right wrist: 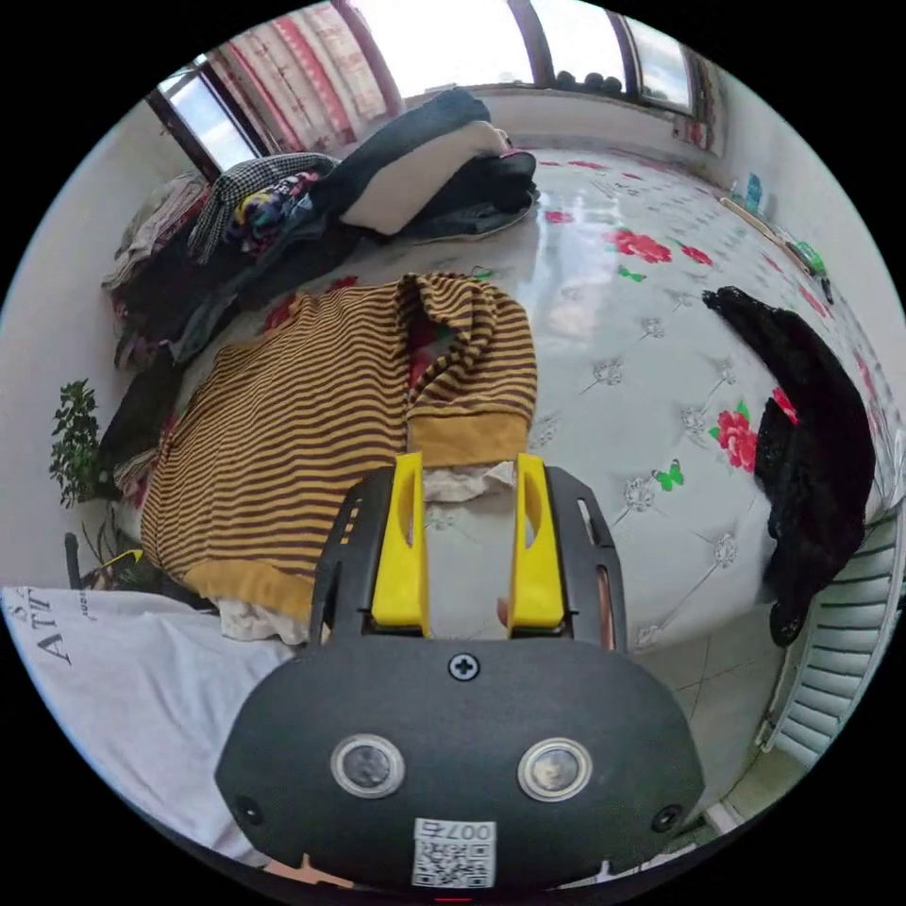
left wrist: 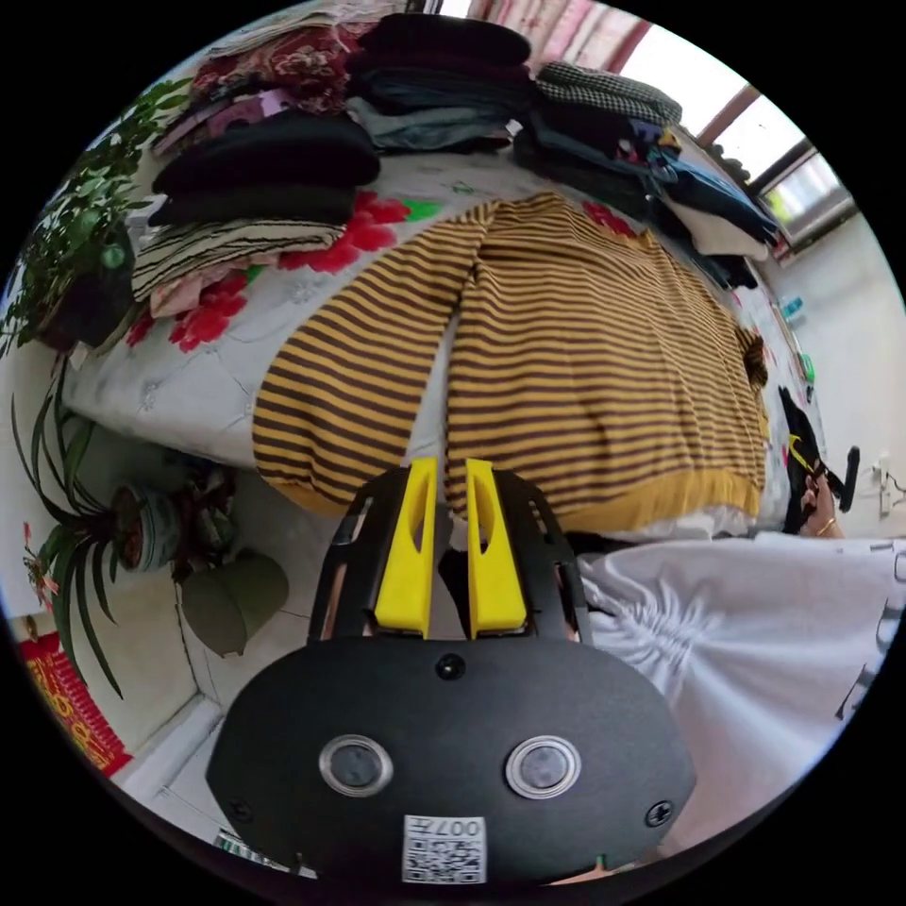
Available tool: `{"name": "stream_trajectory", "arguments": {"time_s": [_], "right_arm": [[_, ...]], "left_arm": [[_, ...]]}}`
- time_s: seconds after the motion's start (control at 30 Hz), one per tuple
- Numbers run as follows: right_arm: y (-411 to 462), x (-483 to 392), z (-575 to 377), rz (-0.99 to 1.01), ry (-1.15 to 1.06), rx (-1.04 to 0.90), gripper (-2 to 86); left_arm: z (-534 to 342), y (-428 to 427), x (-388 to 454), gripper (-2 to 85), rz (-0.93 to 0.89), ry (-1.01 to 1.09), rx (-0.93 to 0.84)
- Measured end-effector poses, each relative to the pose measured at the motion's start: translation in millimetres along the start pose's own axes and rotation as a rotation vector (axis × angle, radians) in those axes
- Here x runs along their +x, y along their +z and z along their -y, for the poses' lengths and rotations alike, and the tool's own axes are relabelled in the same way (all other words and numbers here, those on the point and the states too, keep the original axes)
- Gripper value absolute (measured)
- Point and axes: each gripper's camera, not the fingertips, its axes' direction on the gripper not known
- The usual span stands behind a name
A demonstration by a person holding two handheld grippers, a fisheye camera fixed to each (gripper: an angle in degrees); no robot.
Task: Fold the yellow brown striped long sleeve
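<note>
1. While the yellow brown striped long sleeve (left wrist: 585, 349) lies flat on the bed (right wrist: 642, 377), both grippers hover near its hem, holding nothing.
2. Left gripper (left wrist: 451, 472): jaws nearly together. Right gripper (right wrist: 469, 472): jaws spread, near the bent-back sleeve cuff (right wrist: 467, 436).
3. Best pinch each sleeve at its cuff and fold it squarely across the body.

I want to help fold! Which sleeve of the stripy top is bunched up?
The sleeve by the right gripper is bunched; the other sleeve lies flat.
</note>
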Motion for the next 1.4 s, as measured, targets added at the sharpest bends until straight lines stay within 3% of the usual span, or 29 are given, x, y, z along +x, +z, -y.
{"name": "stream_trajectory", "arguments": {"time_s": [0.13, 0.17, 0.27, 0.37, 0.43, 0.53, 0.67, 0.97, 1.1, 1.17, 1.27, 1.33, 1.4], "right_arm": [[71, -10, 31, -0.062, -0.020, -0.195, 8.4], [68, -16, 32, -0.111, -0.037, -0.148, 7.7], [70, -32, 42, -0.200, -0.221, -0.254, 5.2], [24, 2, 53, -0.444, -0.172, -0.161, 4.7], [-30, 51, 54, -0.559, 0.007, -0.026, 5.1], [-71, 101, 43, -0.448, 0.192, -0.037, 5.8], [-85, 90, -5, -0.317, 0.271, 0.094, 6.4], [5, -129, -116, 0.151, -0.142, -0.016, 6.6], [18, -209, -138, 0.206, -0.377, -0.068, 6.2], [19, -230, -141, 0.197, -0.453, -0.090, 6.0], [5, -248, -145, 0.201, -0.531, -0.073, 5.9], [-9, -254, -146, 0.229, -0.557, -0.031, 5.9], [-17, -256, -146, 0.292, -0.555, -0.008, 6.0]], "left_arm": [[28, 4, -6, 6.6, 0.055, -0.077, 0.000], [31, 4, -7, 6.6, 0.065, -0.084, -0.006], [32, -5, -15, 6.6, 0.111, -0.116, -0.015], [17, -25, -29, 6.8, 0.121, -0.153, 0.007], [-1, -40, -44, 7.5, 0.126, -0.187, 0.031], [-25, -50, -69, 8.2, 0.099, -0.259, 0.035], [-44, -59, -97, 9.8, 0.059, -0.333, 0.053], [-46, -109, -110, 9.2, 0.090, -0.067, 0.098], [-38, -146, -132, 1.3, 0.066, 0.027, 0.018], [-32, -170, -153, 0.4, -0.045, 0.047, 0.014], [-24, -238, -222, -0.3, -0.457, -0.027, 0.151], [-23, -306, -274, -0.5, -0.764, -0.090, 0.348], [-23, -354, -297, -0.6, -0.931, -0.094, 0.513]]}}
